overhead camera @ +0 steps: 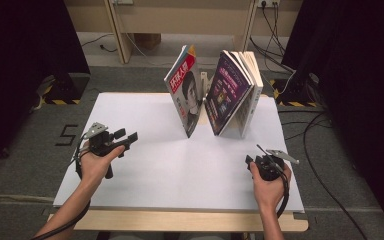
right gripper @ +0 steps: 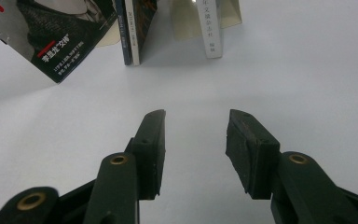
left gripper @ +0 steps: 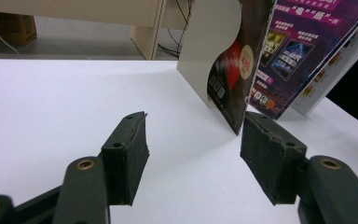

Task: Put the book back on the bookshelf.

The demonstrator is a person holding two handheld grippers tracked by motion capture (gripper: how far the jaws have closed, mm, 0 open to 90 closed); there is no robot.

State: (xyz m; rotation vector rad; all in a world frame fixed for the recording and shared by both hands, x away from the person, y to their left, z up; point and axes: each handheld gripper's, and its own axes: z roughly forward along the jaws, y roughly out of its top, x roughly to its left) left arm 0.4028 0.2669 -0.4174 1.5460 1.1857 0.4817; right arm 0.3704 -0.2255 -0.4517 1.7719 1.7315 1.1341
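Table [overhead camera: 145,165], white top, carrying one cream bookend [left gripper: 209,42] at the far middle with reading matter propped on both sides. Item one: magazine with a red masthead and a portrait cover [overhead camera: 185,90], leaning with its top to the left, foot near the bookend. Item two: purple-covered magazine [overhead camera: 227,90] fronting a small stack of books [overhead camera: 250,92], all tilted with tops to the right, so the two groups splay apart in a V. Left gripper [overhead camera: 128,136]: held above the near left of the table, jaws spread, nothing between them, well apart from the magazines. Right gripper [overhead camera: 252,161]: near right of the table, jaws likewise spread and empty. Status, as a judgement: nothing is grasped or touched, the leaning items stand undisturbed, so the handling of them appears wholly ahead; approach, grasp and any straightening or removal remain.
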